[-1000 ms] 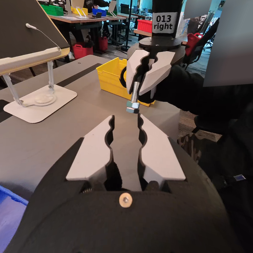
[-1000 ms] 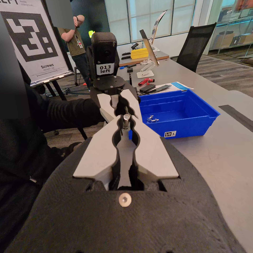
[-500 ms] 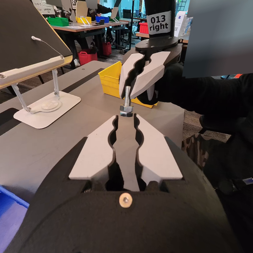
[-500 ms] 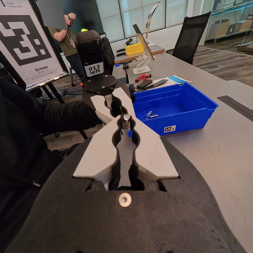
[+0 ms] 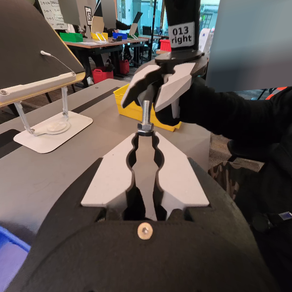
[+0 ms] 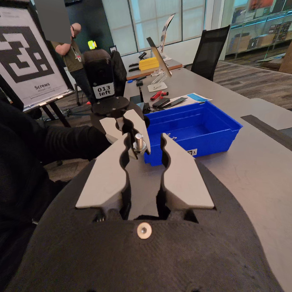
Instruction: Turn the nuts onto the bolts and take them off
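A silver bolt with a hex nut near its head stands upright above the grey table. My left gripper is shut on the bolt's head end, with the nut just above the fingertips. My right gripper hangs over the bolt with its jaws apart, and the threaded end reaches up between them. In the right wrist view my right gripper is open. There the bolt sits near its left finger, held from beyond by the left gripper.
A blue bin holding a few small bolts stands on the table behind the grippers. A yellow bin is at the far table edge. A white stand carries a tilted board at left. A phone and a red tool lie farther off.
My left gripper moved forward and closed on the bolt's head end. My right gripper, shut on the bolt's shaft before, has opened and let go.
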